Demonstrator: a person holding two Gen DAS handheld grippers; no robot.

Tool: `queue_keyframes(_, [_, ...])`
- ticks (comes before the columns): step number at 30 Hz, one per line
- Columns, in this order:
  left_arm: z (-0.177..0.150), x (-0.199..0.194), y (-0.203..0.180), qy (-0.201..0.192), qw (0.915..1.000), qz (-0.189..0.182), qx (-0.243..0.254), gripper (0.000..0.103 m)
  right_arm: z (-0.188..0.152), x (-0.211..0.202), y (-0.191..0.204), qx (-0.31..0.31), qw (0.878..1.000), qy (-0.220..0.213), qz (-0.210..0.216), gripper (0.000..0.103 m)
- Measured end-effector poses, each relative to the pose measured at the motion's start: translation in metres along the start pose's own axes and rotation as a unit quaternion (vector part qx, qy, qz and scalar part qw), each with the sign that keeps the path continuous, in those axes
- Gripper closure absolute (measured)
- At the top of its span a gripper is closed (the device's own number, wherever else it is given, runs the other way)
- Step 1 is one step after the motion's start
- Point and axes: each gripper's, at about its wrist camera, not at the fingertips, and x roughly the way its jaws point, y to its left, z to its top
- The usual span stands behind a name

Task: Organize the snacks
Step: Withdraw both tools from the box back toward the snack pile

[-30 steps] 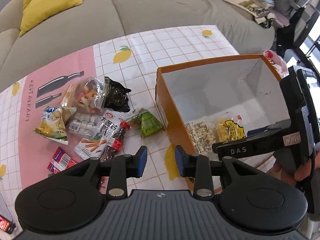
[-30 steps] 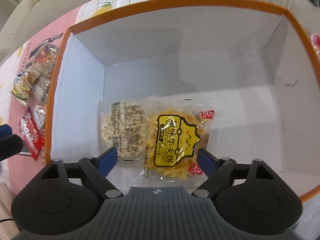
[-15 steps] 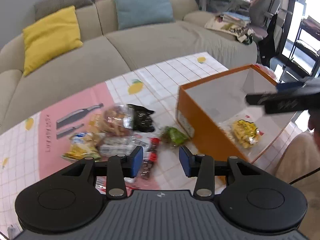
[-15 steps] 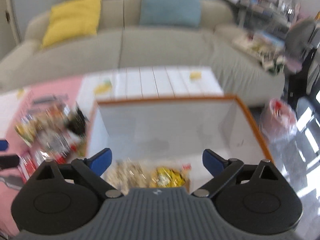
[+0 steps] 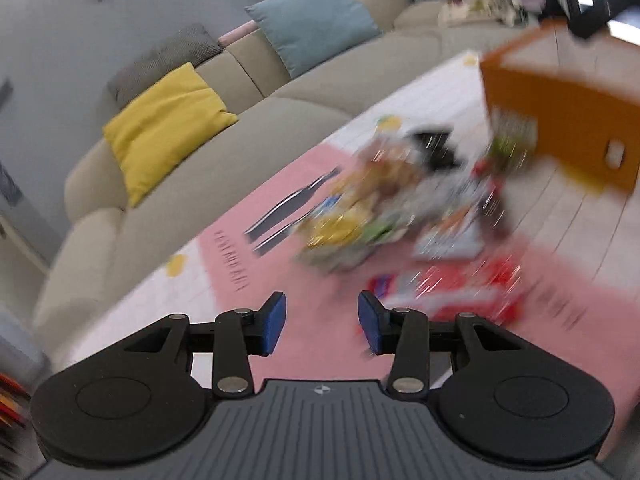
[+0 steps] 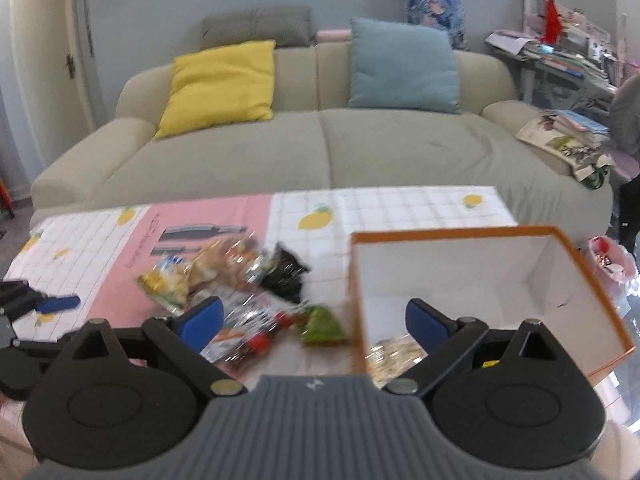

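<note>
A pile of snack packets [image 6: 240, 280] lies on the patterned tablecloth, left of an orange box [image 6: 576, 256] with white inner walls. The pile is blurred in the left wrist view [image 5: 400, 208], with the box [image 5: 560, 120] at upper right. A pale snack packet [image 6: 394, 354] lies inside the box at its near wall. My right gripper [image 6: 314, 322] is open and empty, held above the near table edge between pile and box. My left gripper [image 5: 320, 322] is open and empty, over the pink cloth near a red packet [image 5: 472, 292]; its blue fingertip [image 6: 60, 304] shows at far left.
A beige sofa [image 6: 320, 152] with a yellow cushion [image 6: 222, 86] and a blue cushion [image 6: 402, 66] stands behind the table. A cluttered desk [image 6: 560, 52] and magazines [image 6: 568, 140] are at right. A pink bag [image 6: 608, 260] sits beside the box.
Both grippers have pulled back and up from the box. The left one has swung left over the pink cloth, its view blurred. The right one has stayed wide open.
</note>
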Motion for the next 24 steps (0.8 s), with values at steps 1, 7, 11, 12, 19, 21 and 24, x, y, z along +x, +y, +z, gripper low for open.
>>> queue_keyframes(1, [-0.007, 0.003, 0.003, 0.001, 0.9998, 0.012, 0.019, 0.053, -0.001, 0.004, 0.006, -0.004, 1.0, 0.006, -0.001, 0.008])
queue_keyframes(7, [-0.049, 0.022, 0.033, 0.038, 0.9986, 0.036, 0.012, 0.048, 0.0, 0.017, 0.037, -0.019, 1.0, 0.02, -0.008, 0.008])
queue_keyframes(11, [-0.069, 0.028, 0.041, 0.067, 0.9972, 0.03, 0.016, 0.044, 0.002, 0.02, 0.049, -0.023, 0.999, 0.026, -0.015, 0.008])
queue_keyframes(12, [-0.073, 0.029, 0.041, 0.069, 0.9968, 0.032, 0.024, 0.044, 0.003, 0.022, 0.052, -0.025, 0.999, 0.027, -0.018, 0.008])
queue_keyframes(19, [-0.099, 0.026, 0.039, 0.047, 0.9939, 0.034, 0.094, 0.044, 0.002, 0.026, 0.064, -0.042, 0.998, 0.035, -0.026, 0.008])
queue_keyframes(21, [-0.103, 0.025, 0.035, 0.035, 0.9924, 0.033, 0.113, 0.044, 0.001, 0.029, 0.066, -0.044, 0.998, 0.04, -0.031, 0.008])
queue_keyframes(24, [-0.11, 0.025, 0.033, 0.025, 0.9899, 0.031, 0.136, 0.043, 0.001, 0.032, 0.065, -0.034, 0.998, 0.05, -0.033, 0.008])
